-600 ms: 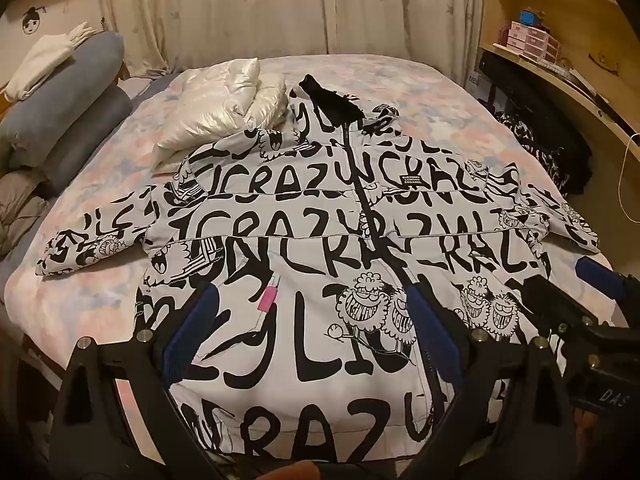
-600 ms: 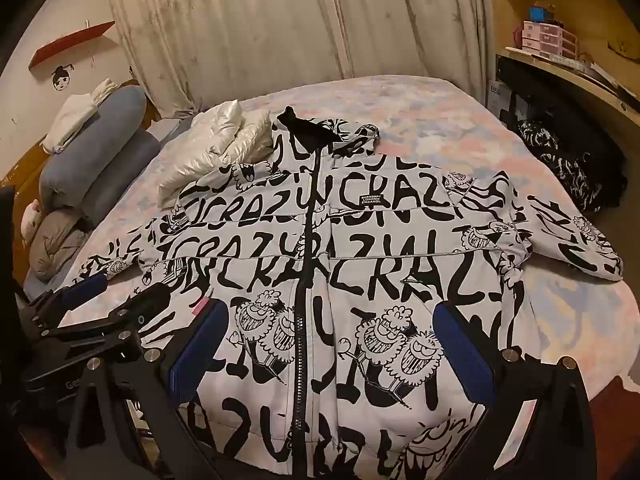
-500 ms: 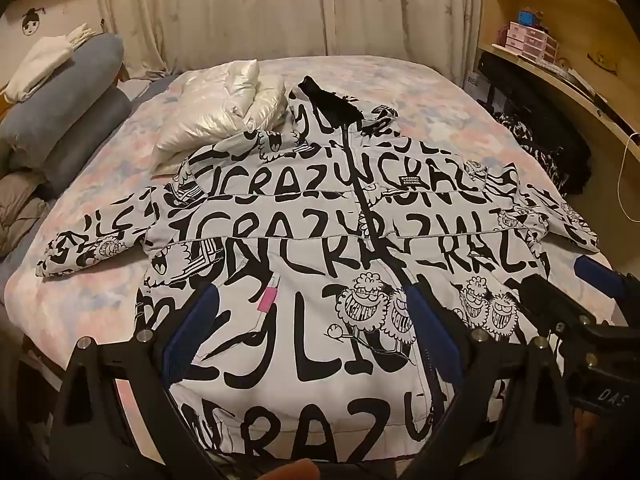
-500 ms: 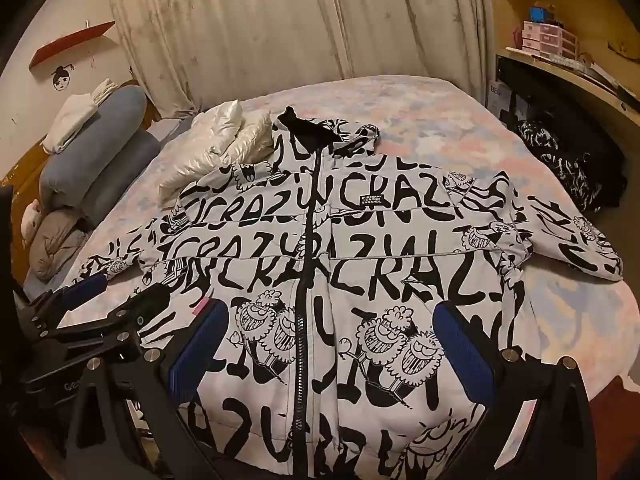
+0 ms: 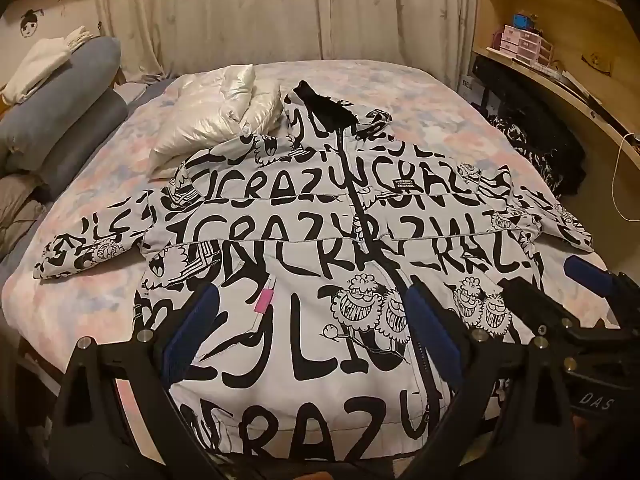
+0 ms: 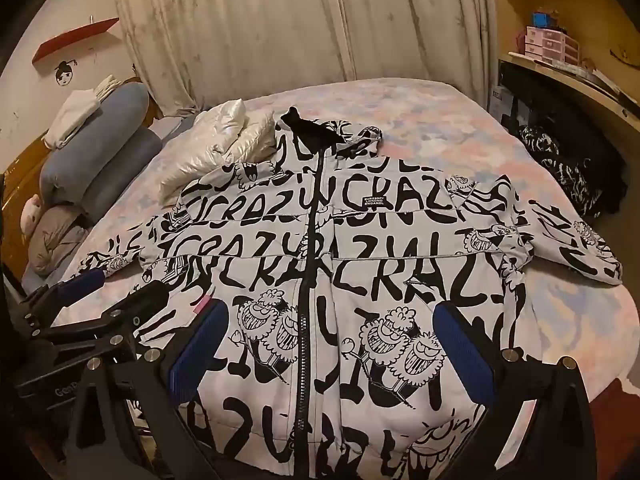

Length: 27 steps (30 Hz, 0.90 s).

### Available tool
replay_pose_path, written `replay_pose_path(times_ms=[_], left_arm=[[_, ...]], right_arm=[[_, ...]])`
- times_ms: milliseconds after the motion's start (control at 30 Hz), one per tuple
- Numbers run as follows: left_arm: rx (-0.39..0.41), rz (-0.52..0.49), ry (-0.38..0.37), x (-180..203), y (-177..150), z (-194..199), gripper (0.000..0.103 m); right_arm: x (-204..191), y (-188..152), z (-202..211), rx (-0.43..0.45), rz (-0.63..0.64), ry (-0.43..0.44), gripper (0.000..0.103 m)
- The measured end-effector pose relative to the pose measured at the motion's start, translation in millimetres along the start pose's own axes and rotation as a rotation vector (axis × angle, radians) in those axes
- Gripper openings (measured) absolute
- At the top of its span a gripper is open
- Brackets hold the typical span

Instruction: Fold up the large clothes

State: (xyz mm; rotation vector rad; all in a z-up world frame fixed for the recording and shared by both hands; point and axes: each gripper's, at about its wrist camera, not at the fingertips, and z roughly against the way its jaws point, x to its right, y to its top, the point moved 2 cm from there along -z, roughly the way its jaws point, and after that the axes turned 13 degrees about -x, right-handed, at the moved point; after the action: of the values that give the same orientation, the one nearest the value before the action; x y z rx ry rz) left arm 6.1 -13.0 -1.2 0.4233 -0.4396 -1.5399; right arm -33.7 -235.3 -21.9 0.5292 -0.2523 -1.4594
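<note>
Left wrist, jacket (image 5: 304, 240) hem cut off

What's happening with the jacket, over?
Left gripper and right gripper open, empty. Jacket flat, unfolded, zipped. Silver puffy bundle touching its shoulder.

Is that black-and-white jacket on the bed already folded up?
No, the jacket lies spread flat on the bed, zipped up, with both sleeves stretched out to the sides.

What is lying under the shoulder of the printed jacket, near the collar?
A shiny white garment lies partly under the printed jacket; its covered part cannot be seen. Below both is the bed.
</note>
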Motion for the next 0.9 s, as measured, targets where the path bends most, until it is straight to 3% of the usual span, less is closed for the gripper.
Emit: replay_pose_path(times_ms=[200, 900], left_arm=[[-0.018, 0.010, -0.034, -11, 2, -5, 0.094], [-0.018, 0.016, -0.037, -14, -6, -12, 0.093]], right_arm=[[-2, 0, -2, 0.003, 0.004, -0.002, 0.103], [-2, -3, -5, 0.006, 0.009, -0.009, 0.103]])
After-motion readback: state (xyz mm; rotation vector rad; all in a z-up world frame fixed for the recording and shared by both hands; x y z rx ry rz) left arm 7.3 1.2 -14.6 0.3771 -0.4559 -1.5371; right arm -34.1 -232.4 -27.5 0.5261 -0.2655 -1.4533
